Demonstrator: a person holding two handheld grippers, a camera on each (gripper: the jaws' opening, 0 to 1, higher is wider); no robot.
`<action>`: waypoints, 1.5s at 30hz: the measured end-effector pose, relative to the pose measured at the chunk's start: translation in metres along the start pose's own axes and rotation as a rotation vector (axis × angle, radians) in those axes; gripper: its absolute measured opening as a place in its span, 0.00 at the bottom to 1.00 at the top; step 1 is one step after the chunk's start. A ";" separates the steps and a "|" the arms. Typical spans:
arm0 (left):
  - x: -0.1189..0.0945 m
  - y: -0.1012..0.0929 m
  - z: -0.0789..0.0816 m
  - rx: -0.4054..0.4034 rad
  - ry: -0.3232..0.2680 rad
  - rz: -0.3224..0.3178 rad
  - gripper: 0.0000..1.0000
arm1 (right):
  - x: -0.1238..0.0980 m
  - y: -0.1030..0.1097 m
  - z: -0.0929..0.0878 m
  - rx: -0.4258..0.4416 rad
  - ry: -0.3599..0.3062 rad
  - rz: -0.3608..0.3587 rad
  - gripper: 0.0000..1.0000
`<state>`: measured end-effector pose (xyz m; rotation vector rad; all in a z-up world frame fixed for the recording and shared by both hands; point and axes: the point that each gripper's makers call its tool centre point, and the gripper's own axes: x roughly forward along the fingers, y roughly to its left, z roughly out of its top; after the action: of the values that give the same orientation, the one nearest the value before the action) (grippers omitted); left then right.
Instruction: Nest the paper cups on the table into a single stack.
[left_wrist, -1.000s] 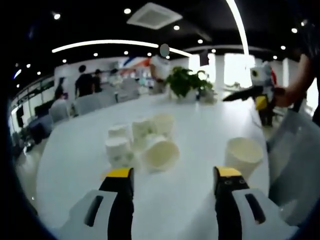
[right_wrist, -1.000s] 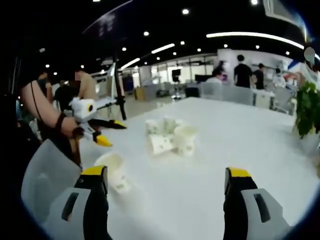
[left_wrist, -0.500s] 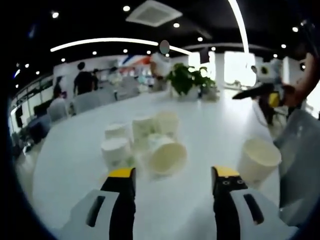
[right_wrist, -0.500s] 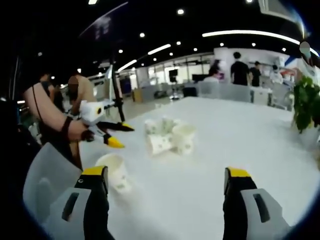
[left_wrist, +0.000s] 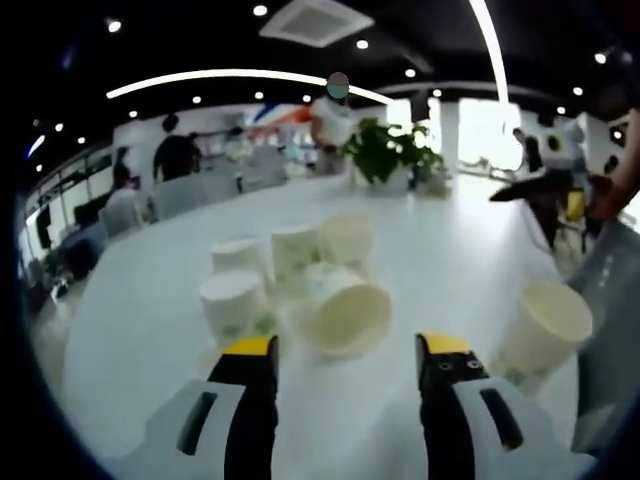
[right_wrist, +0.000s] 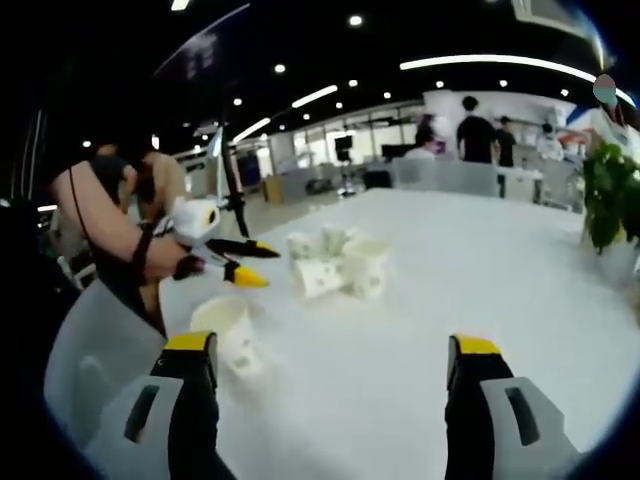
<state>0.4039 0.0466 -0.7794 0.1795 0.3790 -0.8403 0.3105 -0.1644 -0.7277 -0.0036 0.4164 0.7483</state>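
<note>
Several white paper cups (left_wrist: 297, 250) stand upside down in a cluster on the white table (left_wrist: 140, 320). One cup (left_wrist: 350, 318) lies on its side with its mouth facing me, just beyond my left gripper (left_wrist: 347, 350), which is open and holds nothing. A single cup (left_wrist: 545, 325) stands tilted to the right of it. In the right gripper view the cluster (right_wrist: 335, 262) sits mid-table and the single cup (right_wrist: 230, 325) is nearer, at the left. My right gripper (right_wrist: 333, 350) is open and holds nothing, well short of the cups. The left gripper (right_wrist: 235, 262) hangs beside the cluster.
A potted plant (left_wrist: 385, 150) stands at the table's far end, also the plant (right_wrist: 610, 195) at the right edge. A translucent chair back (right_wrist: 90, 360) is close at the table's edge. Chairs and people stand in the background beyond the table.
My left gripper has come closer to the cluster, so the cup on its side now lies just past its tips. The right gripper has barely shifted.
</note>
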 end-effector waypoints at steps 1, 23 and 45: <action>0.001 0.000 0.001 -0.001 -0.001 0.001 0.53 | 0.000 -0.001 0.000 0.003 -0.001 0.001 0.93; 0.024 0.011 -0.010 -0.031 0.054 0.028 0.31 | -0.002 -0.007 -0.004 0.022 0.011 -0.008 0.91; 0.039 0.016 -0.009 -0.068 0.052 0.036 0.20 | 0.002 -0.012 -0.008 0.030 0.027 0.002 0.89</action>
<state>0.4371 0.0330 -0.8033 0.1450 0.4513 -0.7868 0.3163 -0.1730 -0.7377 0.0149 0.4533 0.7447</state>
